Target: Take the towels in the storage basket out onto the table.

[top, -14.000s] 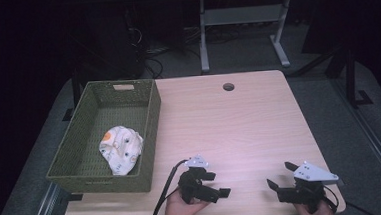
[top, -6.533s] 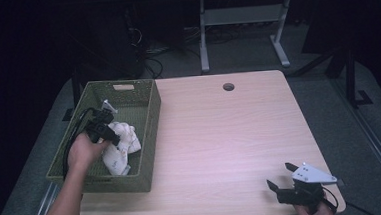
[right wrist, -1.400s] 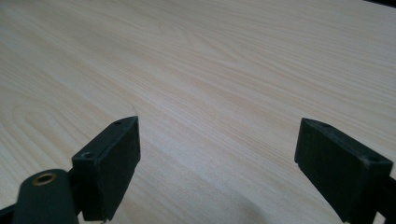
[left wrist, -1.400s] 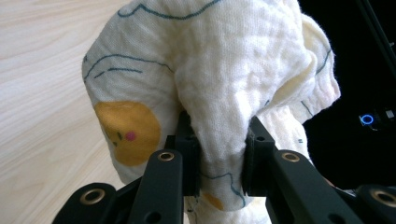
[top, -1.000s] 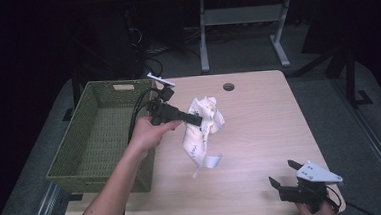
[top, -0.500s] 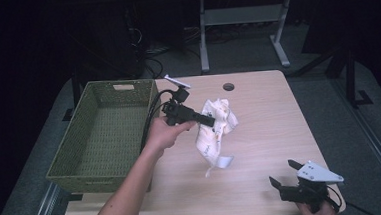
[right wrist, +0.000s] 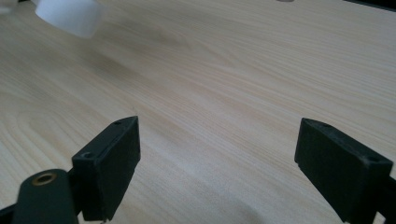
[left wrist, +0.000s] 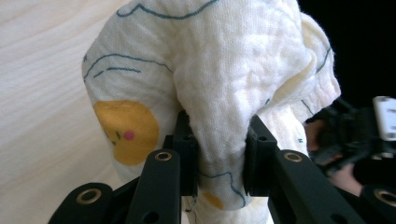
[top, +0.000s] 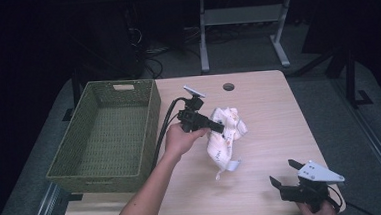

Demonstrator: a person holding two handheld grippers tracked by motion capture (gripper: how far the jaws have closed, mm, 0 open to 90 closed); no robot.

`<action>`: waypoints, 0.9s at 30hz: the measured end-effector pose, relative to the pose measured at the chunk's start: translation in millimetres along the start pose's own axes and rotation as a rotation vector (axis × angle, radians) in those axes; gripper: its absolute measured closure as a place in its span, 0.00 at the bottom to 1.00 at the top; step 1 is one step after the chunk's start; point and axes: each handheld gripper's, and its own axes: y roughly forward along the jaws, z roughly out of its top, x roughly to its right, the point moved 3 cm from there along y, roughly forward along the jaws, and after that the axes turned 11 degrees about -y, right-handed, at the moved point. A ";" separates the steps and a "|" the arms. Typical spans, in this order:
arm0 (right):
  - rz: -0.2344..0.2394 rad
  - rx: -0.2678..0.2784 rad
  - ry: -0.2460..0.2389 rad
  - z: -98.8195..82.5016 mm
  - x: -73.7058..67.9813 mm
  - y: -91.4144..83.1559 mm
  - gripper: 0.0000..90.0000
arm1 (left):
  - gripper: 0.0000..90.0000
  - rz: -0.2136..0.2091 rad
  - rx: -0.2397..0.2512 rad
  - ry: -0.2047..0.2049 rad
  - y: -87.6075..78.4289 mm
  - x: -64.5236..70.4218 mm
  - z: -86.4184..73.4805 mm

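- Left gripper [top: 219,128]: jaws clamped on crumpled white cloth with yellow and teal print [top: 226,135], above the light wooden table [top: 268,107], right of green woven basket [top: 105,135].
- Cloth hangs, long axis running down toward the table's near edge.
- Right gripper [top: 285,174]: jaws spread wide, at near right corner.

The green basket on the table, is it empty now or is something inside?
Empty. The high view shows bare woven floor inside the green basket; the printed white cloth hangs outside it over the table, pinched in the left gripper.
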 end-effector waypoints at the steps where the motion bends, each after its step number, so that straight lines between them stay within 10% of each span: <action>1: 0.001 0.000 0.002 -0.1 0.0 0.1 0.15 | 0.79 0.024 -0.004 0.012 2.7 -0.5 -0.2; 27: 0.007 -0.001 -0.006 -0.1 0.2 2.9 0.15 | 0.72 0.487 0.028 0.193 50.8 -15.1 -13.6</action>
